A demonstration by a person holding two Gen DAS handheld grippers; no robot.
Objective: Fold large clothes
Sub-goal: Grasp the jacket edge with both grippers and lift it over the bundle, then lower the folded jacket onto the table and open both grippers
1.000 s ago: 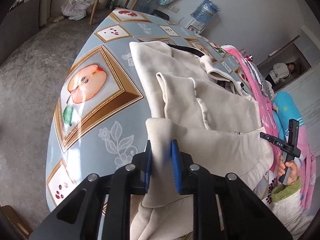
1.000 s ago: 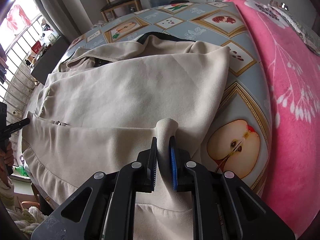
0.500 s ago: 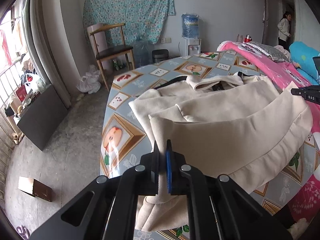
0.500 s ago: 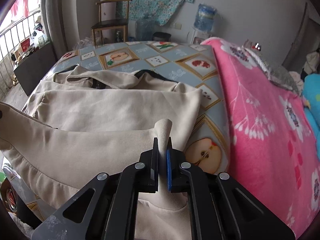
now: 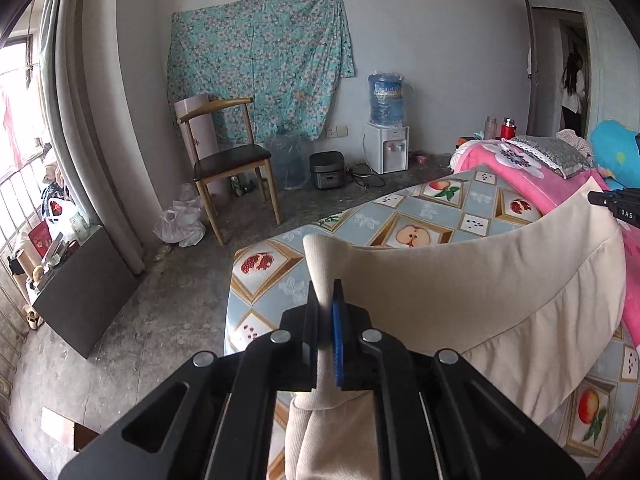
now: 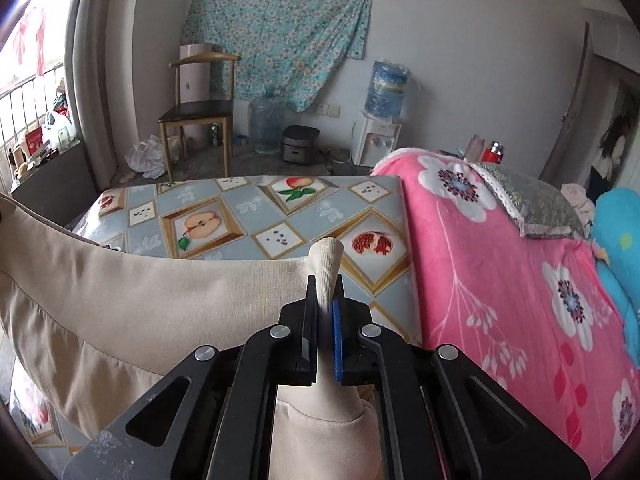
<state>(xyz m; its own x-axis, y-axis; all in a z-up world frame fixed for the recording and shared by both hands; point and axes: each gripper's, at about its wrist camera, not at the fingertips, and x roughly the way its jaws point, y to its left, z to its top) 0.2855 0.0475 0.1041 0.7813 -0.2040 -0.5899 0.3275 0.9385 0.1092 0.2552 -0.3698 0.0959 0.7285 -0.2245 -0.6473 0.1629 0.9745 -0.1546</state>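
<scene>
A large beige sweatshirt [image 5: 480, 280] hangs lifted above the table, stretched between my two grippers. My left gripper [image 5: 326, 304] is shut on one ribbed corner of its hem. My right gripper [image 6: 325, 300] is shut on the other ribbed corner; the beige sweatshirt [image 6: 140, 300] sags away to the left in the right wrist view. The right gripper's tip [image 5: 616, 204] shows at the far right of the left wrist view. The lower part of the garment is hidden behind the raised edge.
The table [image 6: 280, 216] has a blue fruit-print cloth. A pink floral blanket [image 6: 500, 260] lies on its right side. A wooden chair [image 5: 224, 160], a water dispenser [image 5: 386, 136] and a rice cooker [image 5: 328, 168] stand by the far wall. A person [image 5: 574, 88] stands in the doorway.
Both grippers have risen and tilted up with the hem corners, lifting the sweatshirt off the table. The views now show the room instead of the tabletop.
</scene>
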